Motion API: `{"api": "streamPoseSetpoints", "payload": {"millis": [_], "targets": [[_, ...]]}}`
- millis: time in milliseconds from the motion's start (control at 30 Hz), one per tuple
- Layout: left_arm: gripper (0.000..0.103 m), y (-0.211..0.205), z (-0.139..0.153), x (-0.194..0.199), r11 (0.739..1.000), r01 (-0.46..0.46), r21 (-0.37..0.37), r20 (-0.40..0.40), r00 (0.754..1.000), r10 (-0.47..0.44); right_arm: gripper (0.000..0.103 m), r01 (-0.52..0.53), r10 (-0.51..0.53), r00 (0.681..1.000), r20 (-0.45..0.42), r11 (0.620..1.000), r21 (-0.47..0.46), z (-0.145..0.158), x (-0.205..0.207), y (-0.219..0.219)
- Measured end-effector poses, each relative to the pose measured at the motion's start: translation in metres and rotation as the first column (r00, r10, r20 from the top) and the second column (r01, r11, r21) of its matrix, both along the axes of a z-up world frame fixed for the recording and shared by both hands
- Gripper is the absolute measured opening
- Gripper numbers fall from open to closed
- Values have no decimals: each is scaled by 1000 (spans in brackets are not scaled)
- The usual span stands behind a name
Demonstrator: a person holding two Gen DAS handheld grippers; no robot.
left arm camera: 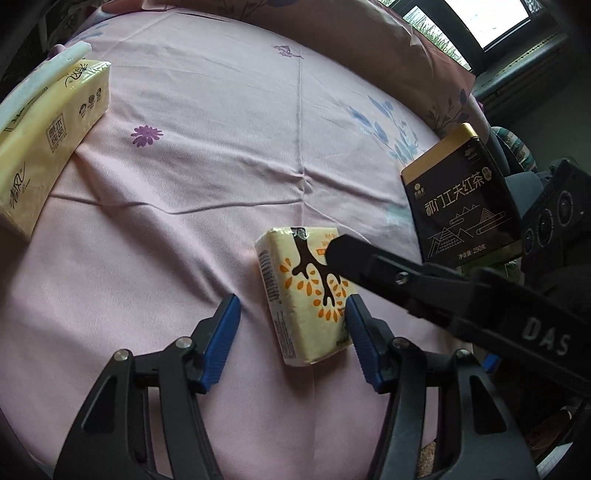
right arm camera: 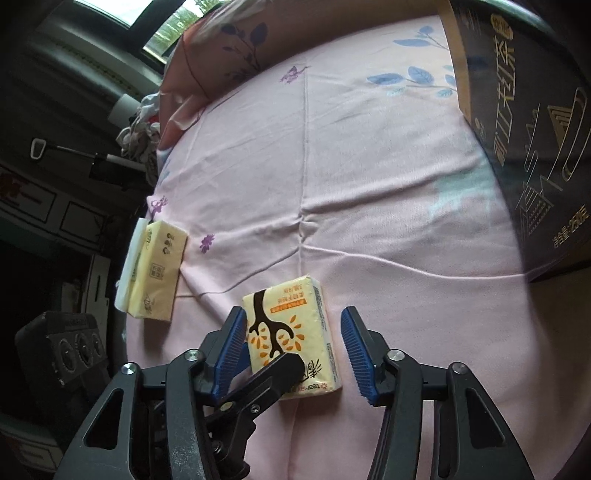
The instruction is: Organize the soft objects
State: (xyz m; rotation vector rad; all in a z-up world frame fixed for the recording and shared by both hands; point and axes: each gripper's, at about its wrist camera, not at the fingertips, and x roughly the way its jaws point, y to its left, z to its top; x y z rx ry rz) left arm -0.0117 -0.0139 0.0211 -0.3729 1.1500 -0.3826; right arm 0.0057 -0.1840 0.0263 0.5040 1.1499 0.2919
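Note:
A small yellow tissue pack printed with a dark tree lies flat on the pink bed sheet. My left gripper straddles it, open: its right pad is at the pack's edge and the left pad stands apart. My right gripper straddles the same pack from the other side, open, with a small gap at its right pad. Each view shows one black finger of the other gripper lying over the pack. A larger yellow tissue pack lies off to the left.
A black tea tin stands on the sheet at the right. A flowered pillow lies at the far end. A black device with round dials sits beyond the bed edge.

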Motion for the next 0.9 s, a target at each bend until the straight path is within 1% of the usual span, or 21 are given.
{"api": "streamPoseSetpoints", "payload": {"millis": [33, 100, 133, 167, 233, 333, 467, 567, 667, 900], "targets": [[56, 1, 0, 0, 1000, 0, 0, 2, 1000, 0, 45, -7, 7, 1000, -15, 1000, 10, -4, 2, 1], [53, 0, 1, 0, 1000, 11, 6, 9, 1000, -11, 44, -15, 15, 1000, -21, 999, 32, -9, 5, 4], [50, 0, 1, 1, 1000, 16, 3, 12, 1000, -16, 44, -15, 16, 1000, -22, 999, 35, -11, 5, 5], [45, -1, 1, 1, 1000, 25, -13, 11, 1000, -25, 44, -18, 19, 1000, -23, 999, 46, -12, 6, 6], [45, -1, 3, -1, 1000, 23, -2, 23, 999, -23, 44, -17, 18, 1000, -24, 998, 59, -13, 6, 6], [44, -3, 12, -5, 1000, 25, 17, 74, 997, -26, 44, -21, 22, 1000, -7, 996, 81, -6, 2, 5], [45, -3, 29, -13, 1000, 24, 19, 161, 987, -27, 44, -27, 22, 998, 66, 997, 75, 16, -8, 8], [45, -3, 44, -22, 999, 6, 46, 259, 966, -18, 44, -53, 44, 989, 139, 997, 58, 35, -18, 14], [46, -1, 56, -29, 999, 2, 41, 320, 947, -15, 44, -55, 52, 977, 208, 998, 9, 53, -28, 20], [46, -2, 86, -47, 1000, 1, 24, 444, 896, -12, 44, -47, 44, 946, 322, 999, 2, 87, -49, 16]]}}
